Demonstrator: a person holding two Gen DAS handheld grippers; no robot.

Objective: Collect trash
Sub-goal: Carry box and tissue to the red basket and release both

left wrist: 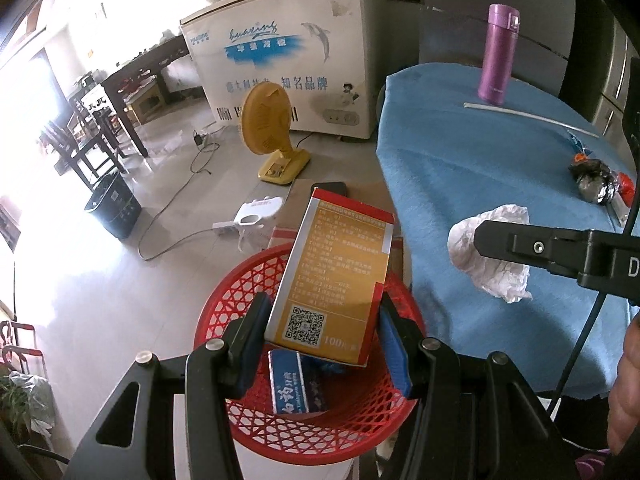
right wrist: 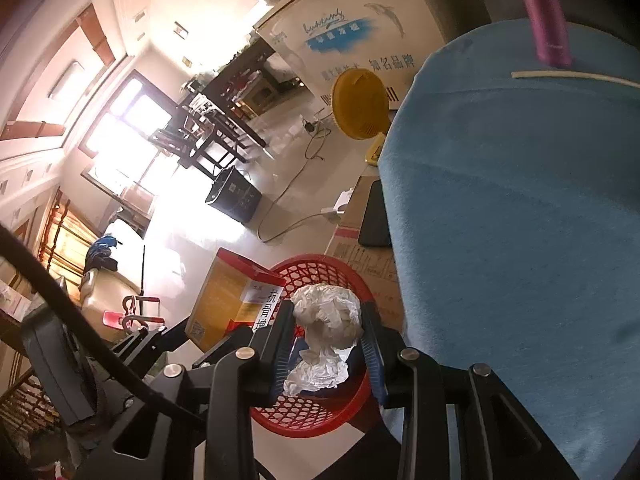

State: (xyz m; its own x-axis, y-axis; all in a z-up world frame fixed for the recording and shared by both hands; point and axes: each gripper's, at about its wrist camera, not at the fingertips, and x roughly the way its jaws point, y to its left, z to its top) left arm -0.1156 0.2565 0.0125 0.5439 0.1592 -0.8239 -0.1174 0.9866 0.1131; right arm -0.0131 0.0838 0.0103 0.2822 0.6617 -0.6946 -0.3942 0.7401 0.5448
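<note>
While both grippers hang above it, a red plastic mesh basket [left wrist: 240, 300] stands on the floor just beside a table draped in a blue cloth [left wrist: 460, 168]. Inside the basket lies a blue and white carton [left wrist: 290, 386] with printed characters; whatever else it contains is hidden behind the grippers. The left gripper [left wrist: 320, 320] is clamped on a tall orange and red box [left wrist: 336, 276], its blue pads pressing the two sides near the bottom end, where a square code is printed. The box is tilted over the basket's opening. The right gripper [right wrist: 326, 328] is clamped on a crumpled white tissue [right wrist: 326, 316], which bulges between its fingers above the basket. On the cloth stand a purple flask [left wrist: 498, 56], upright at the far side, with a pale straw [left wrist: 528, 116] lying just in front of it, and a crushed dark foil wrapper [left wrist: 596, 180] near the right edge. A second, dark bin [left wrist: 114, 208] stands well apart on the tiled floor.
</note>
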